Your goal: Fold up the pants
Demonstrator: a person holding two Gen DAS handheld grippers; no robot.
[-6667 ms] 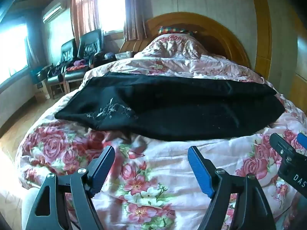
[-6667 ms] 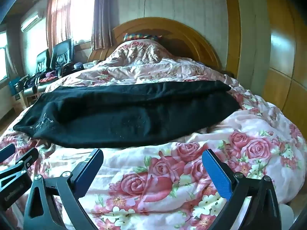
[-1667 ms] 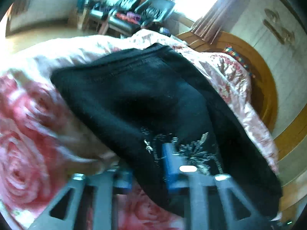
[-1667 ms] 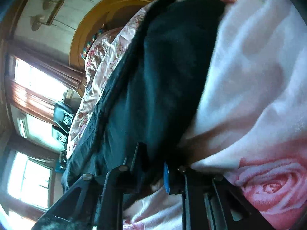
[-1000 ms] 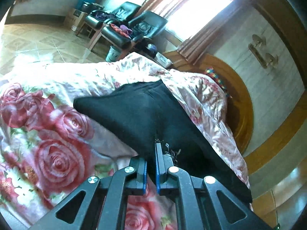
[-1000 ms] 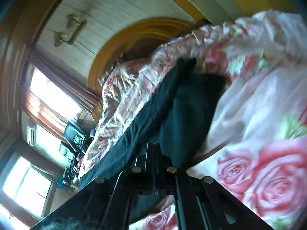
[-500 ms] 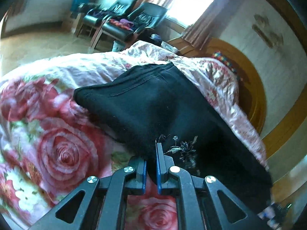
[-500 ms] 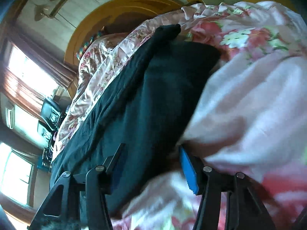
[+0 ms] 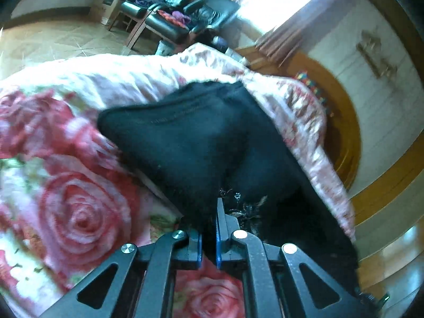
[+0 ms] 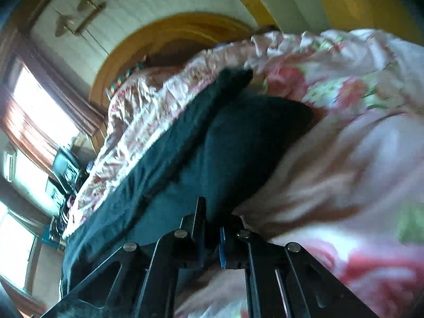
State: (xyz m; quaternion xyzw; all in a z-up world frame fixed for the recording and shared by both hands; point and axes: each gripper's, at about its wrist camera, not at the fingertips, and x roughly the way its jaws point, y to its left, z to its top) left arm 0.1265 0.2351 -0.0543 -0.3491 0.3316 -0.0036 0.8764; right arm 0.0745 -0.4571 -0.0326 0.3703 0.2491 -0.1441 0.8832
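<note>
Lying across floral bedspread (image 9: 79,212), pants (image 9: 190,137) folded lengthwise only. Left gripper (image 9: 209,228) clamping near edge at 6 o'clock, right gripper (image 10: 212,228) pinching other end; crosswise fold remaining.

Matt black cloth pants (image 9: 201,143) lie on a glossy satin quilt (image 9: 299,111).

The black fabric pants (image 9: 201,137) on the rose-printed quilt (image 9: 76,212) are viewed closely, tilted, from opposite ends; the arched wooden headboard (image 10: 169,37) is shared
</note>
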